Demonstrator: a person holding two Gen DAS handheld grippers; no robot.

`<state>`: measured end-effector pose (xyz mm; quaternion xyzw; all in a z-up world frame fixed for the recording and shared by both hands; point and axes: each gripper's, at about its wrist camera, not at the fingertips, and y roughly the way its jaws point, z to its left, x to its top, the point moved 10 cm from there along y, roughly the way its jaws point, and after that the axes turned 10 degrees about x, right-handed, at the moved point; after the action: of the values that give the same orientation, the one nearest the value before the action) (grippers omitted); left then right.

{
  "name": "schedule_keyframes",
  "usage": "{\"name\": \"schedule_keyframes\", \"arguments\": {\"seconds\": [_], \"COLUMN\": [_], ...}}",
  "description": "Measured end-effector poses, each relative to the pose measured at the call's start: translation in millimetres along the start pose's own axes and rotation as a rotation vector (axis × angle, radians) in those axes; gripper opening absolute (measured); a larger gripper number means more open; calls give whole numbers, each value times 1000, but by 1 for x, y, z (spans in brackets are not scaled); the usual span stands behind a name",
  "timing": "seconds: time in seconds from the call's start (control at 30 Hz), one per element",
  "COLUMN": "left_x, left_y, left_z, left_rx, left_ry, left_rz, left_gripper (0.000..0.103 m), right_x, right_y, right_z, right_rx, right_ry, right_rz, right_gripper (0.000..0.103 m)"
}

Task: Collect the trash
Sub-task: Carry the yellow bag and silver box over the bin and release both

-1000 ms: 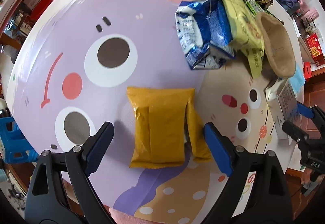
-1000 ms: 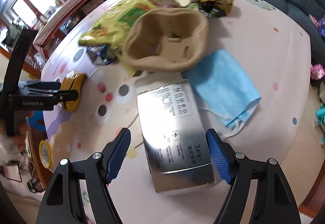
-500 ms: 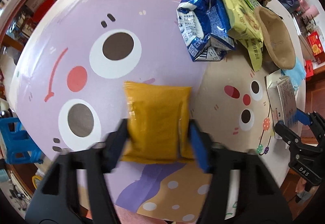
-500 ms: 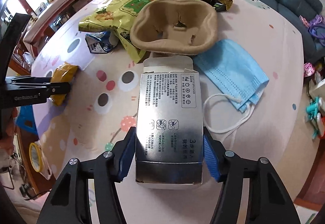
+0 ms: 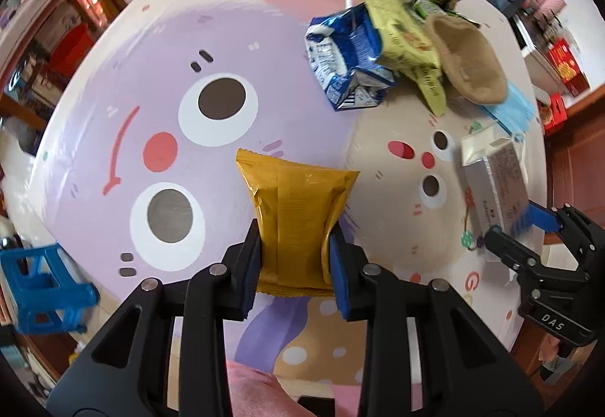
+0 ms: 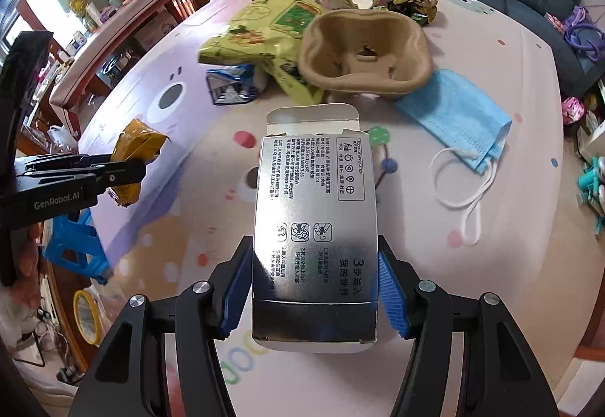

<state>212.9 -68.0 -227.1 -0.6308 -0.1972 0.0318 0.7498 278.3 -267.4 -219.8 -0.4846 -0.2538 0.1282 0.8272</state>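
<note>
left tongs pinch the yellow packet; right tongs pinch the silver box, whose open flap points toward the pulp cup tray.

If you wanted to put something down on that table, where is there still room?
The purple cartoon-face area of the tablecloth, left of the yellow packet and blue bag, is bare. The far side is crowded: green wrapper, pulp tray, blue mask.

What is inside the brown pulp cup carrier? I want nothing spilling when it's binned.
The pulp cup carrier shows only its moulded cup wells and torn centre holes; no cups or loose trash visible. Its underside is hidden.
</note>
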Motion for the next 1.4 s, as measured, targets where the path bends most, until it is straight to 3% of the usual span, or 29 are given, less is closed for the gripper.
{"name": "schedule_keyframes", "arguments": {"seconds": [0.23,0.4,0.63,0.77,1.1,1.4], "left_x": [-4,-27,-68,-91,-161,-227], "left_y": [-25,-46,-69,-81,-70,13], "left_z": [19,43,85,103,116,110], "left_rx": [-54,-108,-186,-222,-235,-195], "left_ry": [80,164,300,355,463,460], "left_rz": [-66,-113,-178,-214,-167,-27], "left_gripper": [28,29,29,29,29,29], "right_x": [-12,-28,-76,-110,-197,-272], "right_y": [-14,-25,-44,-44,-11,79], "right_z": [40,89,171,210,268,251], "right_rx": [-13,-44,-121,-124,-99,12], "right_ry": [79,144,291,399,518,643], "right_rz": [-61,-134,-271,-324,-208,-67], "right_gripper": [60,60,60,60,60,60]}}
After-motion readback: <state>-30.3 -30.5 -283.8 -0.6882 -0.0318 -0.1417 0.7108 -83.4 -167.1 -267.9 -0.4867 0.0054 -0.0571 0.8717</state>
